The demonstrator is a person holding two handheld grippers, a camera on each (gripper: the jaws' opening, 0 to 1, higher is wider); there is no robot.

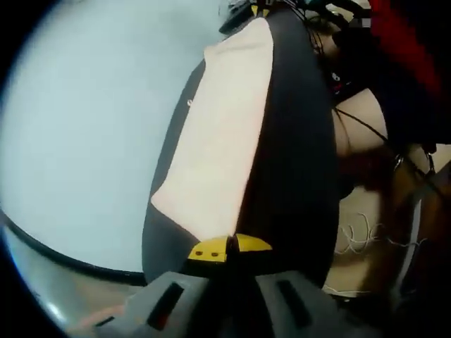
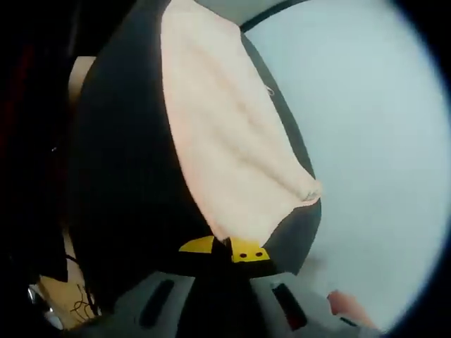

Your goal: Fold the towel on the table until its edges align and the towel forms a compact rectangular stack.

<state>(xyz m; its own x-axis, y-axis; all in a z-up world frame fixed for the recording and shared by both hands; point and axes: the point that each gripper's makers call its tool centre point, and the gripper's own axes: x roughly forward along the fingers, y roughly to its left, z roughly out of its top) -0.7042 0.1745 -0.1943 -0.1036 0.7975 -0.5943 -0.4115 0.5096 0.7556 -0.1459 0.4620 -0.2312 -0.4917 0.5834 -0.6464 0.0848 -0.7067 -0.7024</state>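
Cream-and-black towel (image 1: 232,141) pinched by left gripper (image 1: 229,248) and right gripper (image 2: 225,250).

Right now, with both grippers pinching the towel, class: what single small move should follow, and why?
Probably carry both held corners together across and lower them onto the table. The left gripper and right gripper each appear shut on the towel, which hangs lifted and sagging, so the fold is not yet laid.

towel (image 1: 218,141): pale cream, lifted off the table, hanging over dark jaw
lie: runs 6 to 12 o'clock
surface (image 2: 232,148): soft lengthwise creases
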